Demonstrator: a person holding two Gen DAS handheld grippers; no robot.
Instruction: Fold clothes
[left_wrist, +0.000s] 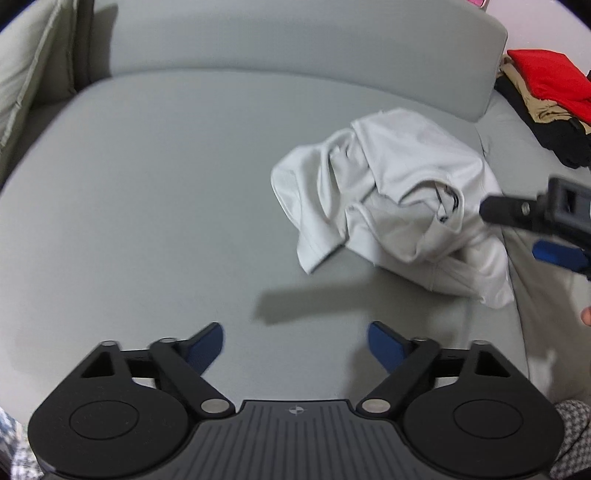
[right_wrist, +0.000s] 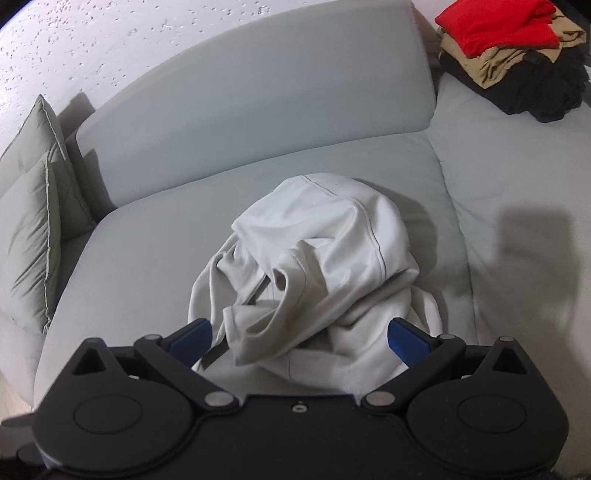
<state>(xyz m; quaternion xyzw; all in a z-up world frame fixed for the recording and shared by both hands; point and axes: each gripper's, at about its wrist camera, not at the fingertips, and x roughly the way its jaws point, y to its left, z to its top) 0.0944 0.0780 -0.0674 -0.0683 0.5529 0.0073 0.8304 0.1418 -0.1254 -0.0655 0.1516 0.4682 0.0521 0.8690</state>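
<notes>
A crumpled white garment (left_wrist: 391, 199) lies in a heap on the grey sofa seat (left_wrist: 147, 184). My left gripper (left_wrist: 295, 345) hovers over bare seat cushion, below and left of the heap, its blue pads apart with nothing between them. In the right wrist view the same white garment (right_wrist: 317, 269) fills the middle. My right gripper (right_wrist: 299, 341) stands open just above its near edge, the cloth lying between and beyond the blue fingertips (right_wrist: 408, 343) without being pinched. The right gripper's body (left_wrist: 546, 214) shows at the right edge of the left wrist view, beside the heap.
A pile of red, tan and black clothes (right_wrist: 517, 48) sits on the sofa's far right section. Grey cushions (right_wrist: 33, 229) lean at the left end. The curved backrest (right_wrist: 258, 96) rises behind the seat, with a white textured wall beyond.
</notes>
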